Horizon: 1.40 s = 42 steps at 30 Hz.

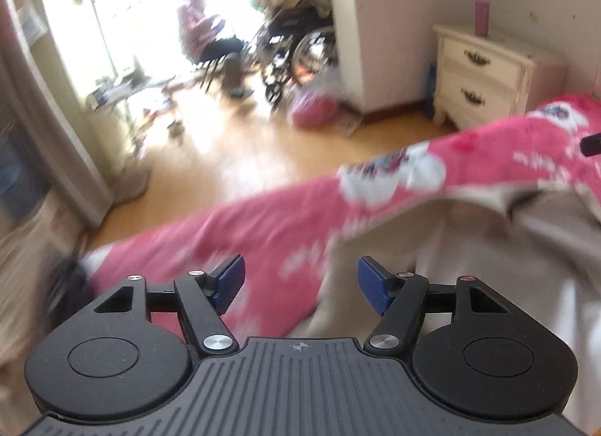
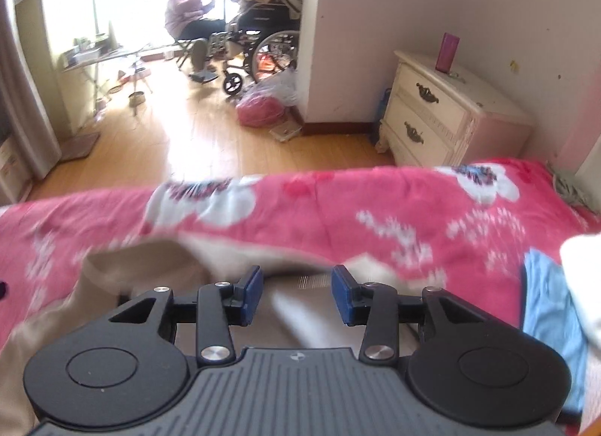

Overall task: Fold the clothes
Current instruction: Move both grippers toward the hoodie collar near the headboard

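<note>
Beige garment (image 2: 112,278) lies rumpled on the pink floral bedspread (image 2: 338,206), at 9 o'clock of the right gripper (image 2: 296,295) and 3 o'clock of the left gripper (image 1: 300,285). Both sets of fingers are spread, grasping nothing. Judged mid-fold or between folds; next needs an edge pinched.

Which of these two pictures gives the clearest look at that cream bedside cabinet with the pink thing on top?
The right wrist view. There the bedside cabinet is sharp: both drawers, dark handles and the pink object on top are plain. The left wrist view shows the same cabinet, but smaller, nearer the edge and smeared by motion blur.
</note>
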Available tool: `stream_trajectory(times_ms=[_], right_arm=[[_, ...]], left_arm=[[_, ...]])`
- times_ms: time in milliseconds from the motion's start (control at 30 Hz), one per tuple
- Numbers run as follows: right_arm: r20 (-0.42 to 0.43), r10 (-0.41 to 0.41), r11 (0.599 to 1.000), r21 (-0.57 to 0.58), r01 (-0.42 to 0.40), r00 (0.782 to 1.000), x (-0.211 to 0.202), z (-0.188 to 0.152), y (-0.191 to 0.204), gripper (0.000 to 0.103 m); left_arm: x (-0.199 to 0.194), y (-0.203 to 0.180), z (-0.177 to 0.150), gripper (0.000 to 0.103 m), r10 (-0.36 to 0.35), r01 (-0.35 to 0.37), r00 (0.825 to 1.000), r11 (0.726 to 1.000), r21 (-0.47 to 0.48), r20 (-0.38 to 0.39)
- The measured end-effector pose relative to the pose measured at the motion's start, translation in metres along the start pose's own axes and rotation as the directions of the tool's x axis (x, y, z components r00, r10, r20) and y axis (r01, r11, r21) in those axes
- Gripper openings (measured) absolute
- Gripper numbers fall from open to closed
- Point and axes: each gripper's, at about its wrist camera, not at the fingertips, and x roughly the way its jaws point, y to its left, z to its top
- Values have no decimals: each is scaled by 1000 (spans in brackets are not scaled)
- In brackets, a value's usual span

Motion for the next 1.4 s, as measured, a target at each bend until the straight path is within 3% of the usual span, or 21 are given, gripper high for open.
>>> stream_trajectory(times_ms=[133,200,400,533,633,733,833,900,933,1033,1067,1267,1333,1400], right_arm=[[56,-3,999,-38,5,998,16,47,-5,43],[94,17,999,-38,-14,995,6,56,-14,43],[109,108,981,147,-123,988,-43,51,-60,43],[137,129,920,354,-170,982,-76,48,-103,43],[182,122,837,509,-200,976,-95,29,-133,43],[219,104,755,617,-221,970,-108,-10,-151,47],[193,40,735,659,-160,980,-108,-68,-155,48],[137,12,685,720,-108,990,-96,-107,-159,48],[109,-1,659,748,-82,994,-90,-126,-162,48],[82,-38,583,811,-44,996,-80,-151,-180,48],[72,-50,556,831,-32,996,-77,-159,-187,48],[4,-113,380,924,40,994,-58,-209,-224,48],[-22,-131,317,946,63,991,-52,-226,-237,48],[-48,-148,252,964,84,988,-46,-243,-249,48]], left_arm=[[15,-7,33,67,-81,81,997,996,41,1],[22,-10,50,67,-121,121,993,991,61,0],[41,-18,99,67,-249,249,968,963,105,-15],[42,-26,119,73,-390,391,918,920,-3,-70],[65,-46,110,73,-454,452,888,891,-47,-73],[103,-71,86,72,-552,543,829,833,-105,-93],[125,-83,54,73,-667,650,741,741,-166,-80],[131,-84,39,73,-686,661,722,723,-203,-91],[133,-85,34,73,-686,659,722,723,-208,-95],[143,-97,30,73,-639,618,761,767,-171,-115],[146,-101,31,73,-635,614,764,770,-173,-114],[166,-113,33,66,-648,610,753,752,-249,-115],[172,-117,34,54,-653,607,749,745,-275,-115],[175,-119,32,51,-656,604,745,739,-299,-119]])
